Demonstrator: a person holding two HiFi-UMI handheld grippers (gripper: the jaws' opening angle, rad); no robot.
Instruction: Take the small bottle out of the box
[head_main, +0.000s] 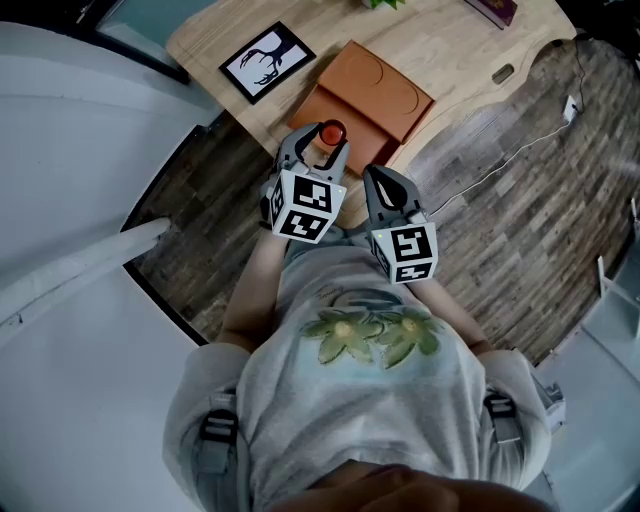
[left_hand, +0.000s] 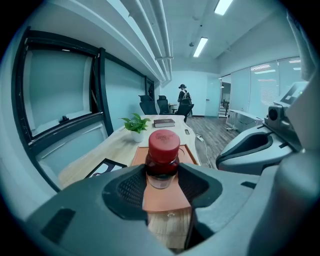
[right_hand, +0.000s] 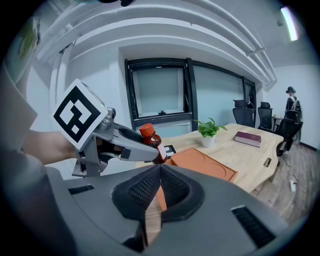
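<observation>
A small brown bottle (head_main: 332, 133) with a red cap (left_hand: 164, 140) stands upright between the pads of my left gripper (head_main: 322, 152), which is shut on it above the near end of the flat orange box (head_main: 372, 98). The left gripper view shows the bottle (left_hand: 162, 159) squeezed at its lower body, with the box (left_hand: 166, 199) below it. My right gripper (head_main: 380, 182) hovers just right of the left one, shut with nothing in it. In the right gripper view its pads (right_hand: 160, 172) meet, and the left gripper (right_hand: 131, 146) carries the bottle (right_hand: 151, 143) beside the box (right_hand: 206, 163).
The box lies on a light wooden table (head_main: 440, 50) whose near edge is under the grippers. A framed black-and-white picture (head_main: 266, 62) lies left of the box. A potted plant (left_hand: 135, 125) and a book (left_hand: 164, 122) sit further along. A white cable (head_main: 500, 160) crosses the floor.
</observation>
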